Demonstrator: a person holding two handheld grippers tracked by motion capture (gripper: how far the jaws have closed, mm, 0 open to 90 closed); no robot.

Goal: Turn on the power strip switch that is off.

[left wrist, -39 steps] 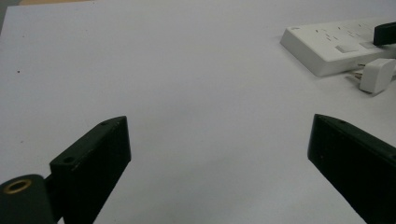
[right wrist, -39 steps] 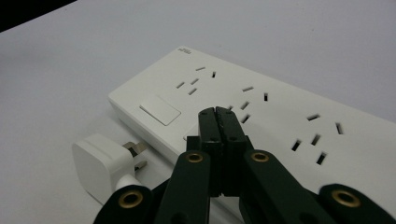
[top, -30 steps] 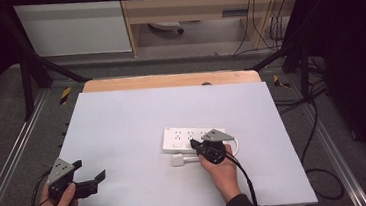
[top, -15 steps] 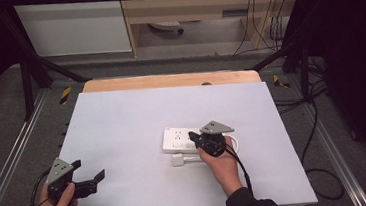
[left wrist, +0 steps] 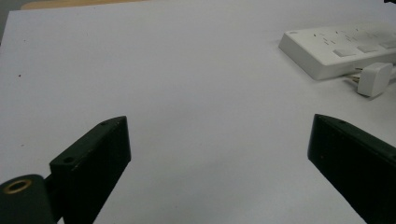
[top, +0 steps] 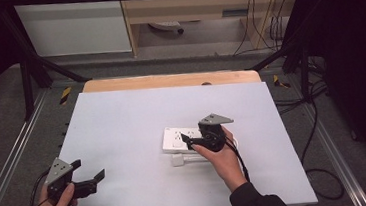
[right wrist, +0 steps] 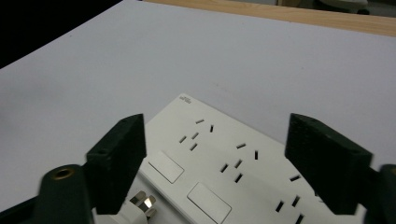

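My right gripper [top: 190, 141] hangs just above the white power strip [top: 179, 138], and its fingers [right wrist: 119, 158] have just been opening; they stand wide now with nothing between them. Through the right gripper view I look down on the strip's socket slots and two flat switches. The white plug [top: 178, 160] lies flat on the worktop [top: 122, 118] just beside the strip's near edge, its metal prongs pointing toward the strip, touched by neither finger. My left gripper [top: 90, 179] rests low near the worktop's left front corner, well apart from the strip, its fingers [left wrist: 93, 158] spread wide over bare surface and holding nothing.
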